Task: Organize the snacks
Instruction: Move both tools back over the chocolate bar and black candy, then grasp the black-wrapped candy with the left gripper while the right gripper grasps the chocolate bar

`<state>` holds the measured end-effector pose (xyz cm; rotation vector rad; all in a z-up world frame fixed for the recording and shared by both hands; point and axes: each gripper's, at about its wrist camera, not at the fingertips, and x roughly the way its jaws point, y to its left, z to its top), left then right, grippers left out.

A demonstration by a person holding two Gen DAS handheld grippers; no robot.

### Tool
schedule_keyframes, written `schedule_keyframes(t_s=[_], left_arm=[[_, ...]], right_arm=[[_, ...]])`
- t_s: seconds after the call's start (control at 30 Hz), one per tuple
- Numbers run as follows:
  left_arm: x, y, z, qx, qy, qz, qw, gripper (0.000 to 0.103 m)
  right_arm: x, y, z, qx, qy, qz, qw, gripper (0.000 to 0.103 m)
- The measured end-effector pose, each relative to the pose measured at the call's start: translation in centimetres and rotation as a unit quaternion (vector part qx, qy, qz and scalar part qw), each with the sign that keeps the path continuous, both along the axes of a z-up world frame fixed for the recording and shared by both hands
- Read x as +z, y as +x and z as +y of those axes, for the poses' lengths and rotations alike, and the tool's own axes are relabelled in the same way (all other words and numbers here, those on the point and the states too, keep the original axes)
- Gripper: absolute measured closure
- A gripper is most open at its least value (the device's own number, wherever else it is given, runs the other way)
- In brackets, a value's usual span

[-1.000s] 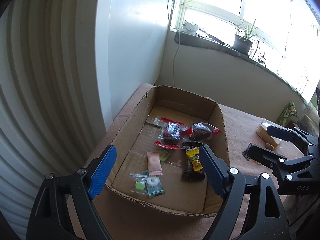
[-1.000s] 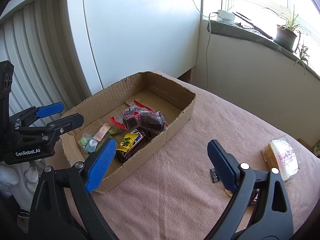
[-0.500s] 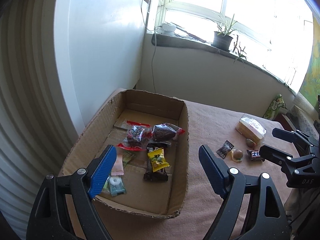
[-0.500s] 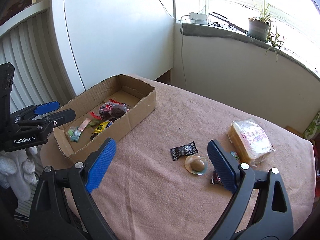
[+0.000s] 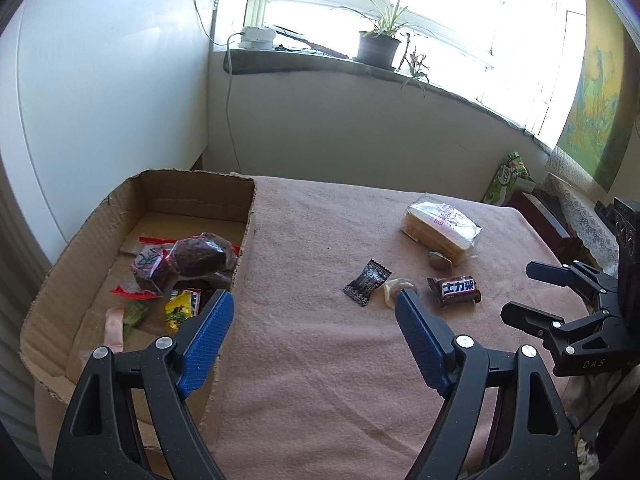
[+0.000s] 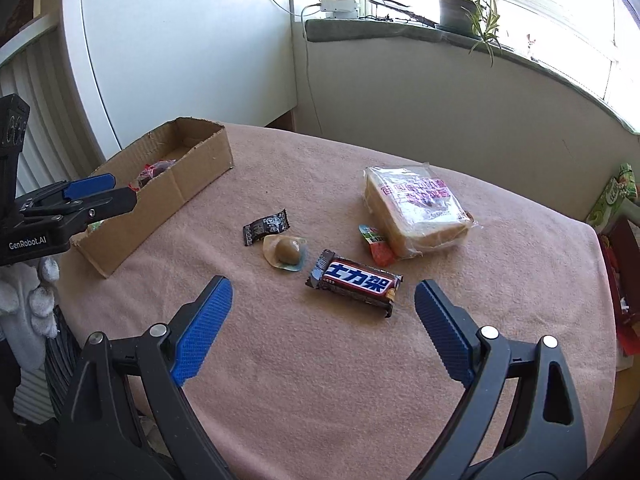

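Observation:
A cardboard box (image 5: pixel 248 240) (image 6: pixel 188 184) at the table's left holds several snack packets (image 5: pixel 188 258). Loose on the pink cloth lie a brown chocolate bar (image 6: pixel 356 282) (image 5: pixel 456 290), a round candy in clear wrap (image 6: pixel 286 252) (image 5: pixel 394 288), a small black packet (image 6: pixel 266 226) (image 5: pixel 367 282), a small red-green packet (image 6: pixel 376 244) and a bagged bread loaf (image 6: pixel 416 208) (image 5: pixel 440 226). My left gripper (image 5: pixel 314 308) is open and empty beside the box's right wall. My right gripper (image 6: pixel 322 292) is open and empty, just short of the chocolate bar.
A window sill with a potted plant (image 5: pixel 378 46) and a power strip (image 6: pixel 340 4) runs behind the table. A white cabinet (image 6: pixel 180 48) stands at the left. A green packet (image 5: pixel 506 176) and lace-covered furniture stand to the right of the table.
Both grippers have swung right, away from the box towards the loose snacks. The right gripper has come closer to the chocolate bar. Both stay open and empty.

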<state>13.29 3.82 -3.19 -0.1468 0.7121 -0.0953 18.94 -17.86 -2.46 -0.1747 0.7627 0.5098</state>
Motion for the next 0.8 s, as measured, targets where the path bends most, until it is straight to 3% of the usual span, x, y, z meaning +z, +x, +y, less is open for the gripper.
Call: schedule_keyframes(t_s=[0.13, 0.27, 0.47, 0.57, 0.8], left_arm=[[-0.8, 1.0, -1.2, -0.014, -0.004, 0.013, 0.9998, 0.023], [-1.6, 2.1, -2.0, -0.028, -0.012, 0.027, 0.9992, 0.033], [-2.8, 4.0, -3.0, -0.051, -0.025, 0.046, 0.9973, 0.048], [-3.6, 5.2, -3.4, -0.059, -0.028, 0.056, 0.9963, 0.052], [-5.1, 7.7, -4.6, -0.076, -0.011, 0.07, 0.9946, 0.061]], right_arm=[[-0.5, 1.0, -1.0, 0.005, 0.0, 0.006, 1.0, 0.008], [-1.0, 1.9, -1.1, 0.024, -0.004, 0.01, 1.0, 0.009], [-1.6, 3.8, -0.3, 0.069, -0.006, 0.022, 0.997, 0.02], [-2.2, 5.1, 0.1, 0.087, -0.003, 0.044, 0.995, 0.042], [-3.5, 6.7, 1.1, 0.124, -0.016, 0.058, 0.99, 0.044]])
